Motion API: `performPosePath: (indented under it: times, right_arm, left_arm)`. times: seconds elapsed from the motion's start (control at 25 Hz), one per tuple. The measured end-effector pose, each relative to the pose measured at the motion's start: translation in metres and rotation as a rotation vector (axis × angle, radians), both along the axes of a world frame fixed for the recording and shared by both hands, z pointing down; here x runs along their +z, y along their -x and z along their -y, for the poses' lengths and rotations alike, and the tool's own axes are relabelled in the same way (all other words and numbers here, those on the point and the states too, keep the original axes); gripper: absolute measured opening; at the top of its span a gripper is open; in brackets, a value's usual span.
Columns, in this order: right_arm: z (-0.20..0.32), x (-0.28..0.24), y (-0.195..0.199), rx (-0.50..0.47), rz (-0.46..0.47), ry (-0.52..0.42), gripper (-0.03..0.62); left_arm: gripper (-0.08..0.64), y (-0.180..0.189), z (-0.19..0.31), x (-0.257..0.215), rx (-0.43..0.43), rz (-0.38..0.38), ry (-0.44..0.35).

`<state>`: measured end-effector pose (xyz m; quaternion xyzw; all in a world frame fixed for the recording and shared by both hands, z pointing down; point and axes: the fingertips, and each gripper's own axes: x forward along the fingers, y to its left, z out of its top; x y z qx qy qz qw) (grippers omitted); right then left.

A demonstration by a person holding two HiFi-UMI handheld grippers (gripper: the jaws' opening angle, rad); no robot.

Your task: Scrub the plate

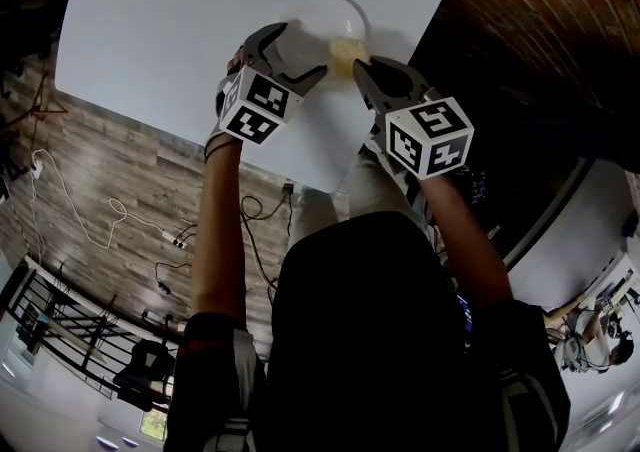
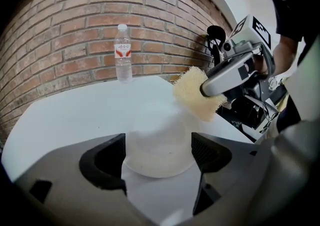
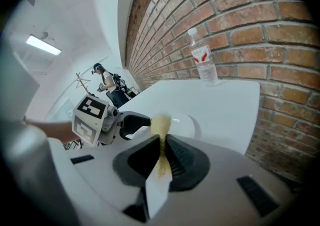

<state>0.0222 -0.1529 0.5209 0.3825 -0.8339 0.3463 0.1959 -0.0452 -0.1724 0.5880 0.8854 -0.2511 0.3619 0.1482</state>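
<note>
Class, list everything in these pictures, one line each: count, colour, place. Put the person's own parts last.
brick wall: one, red-brown, far side
table: one, white, against the wall
plate: one, white, on the table
scrubber: one, pale yellow, at the plate's rim
water bottle: one, clear with red label, upright by the wall
cables: several, white and black, on the wooden floor
second person: one, dark clothing, far off in the room
left gripper: one, grey, jaws apart, one each side of the plate
right gripper: one, grey, jaws shut on the scrubber
forearms: two, bare, behind the grippers
</note>
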Motion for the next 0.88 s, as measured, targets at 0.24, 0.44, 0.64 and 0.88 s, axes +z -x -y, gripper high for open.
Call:
performPosePath:
  times: [0.24,0.44,0.64,0.88]
  right_arm:
    - [0.014,0.000,0.013,-0.069,-0.030,-0.013,0.044]
    - [0.032,0.005,0.017,-0.097,-0.059,-0.003,0.044]
    - [0.053,0.005,0.025,-0.122,-0.086,-0.020,0.044]
    - [0.073,0.008,0.044,-0.160,-0.104,-0.033,0.044]
  left_arm:
    - [0.390,0.000,-0.001,0.000,0.010,0.009,0.008]
    - [0.390,-0.001,-0.001,0.001,0.010,0.008,0.007]
    - [0.391,-0.002,-0.001,0.001,0.010,0.004,0.004]
    - [0.391,-0.001,0.000,0.000,0.005,-0.004,-0.005]
